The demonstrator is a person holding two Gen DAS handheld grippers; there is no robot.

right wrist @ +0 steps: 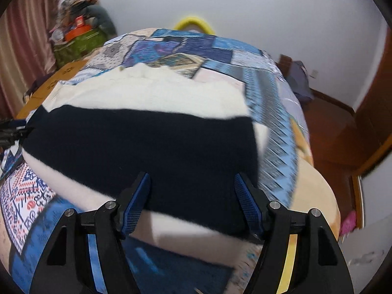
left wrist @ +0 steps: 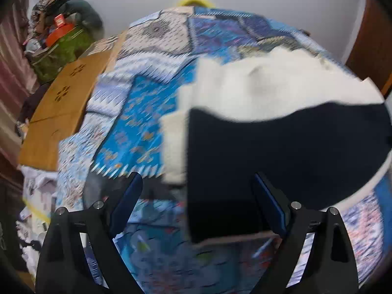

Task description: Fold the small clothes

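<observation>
Left gripper [left wrist: 196,203] spread wide, nothing held, hovering over near left corner of dark garment [left wrist: 281,152] lying flat on white cloth [left wrist: 269,85] on bed. Right gripper [right wrist: 192,203] open, empty, above near right edge. Risk: pinching white layer too, dragging both.

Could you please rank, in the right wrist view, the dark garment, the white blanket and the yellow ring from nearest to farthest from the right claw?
1. Dark garment: directly ahead of the right claw, between its open fingers.
2. White blanket: underneath, spreading beyond it.
3. Yellow ring: past the bed's far edge, by the wall.
</observation>
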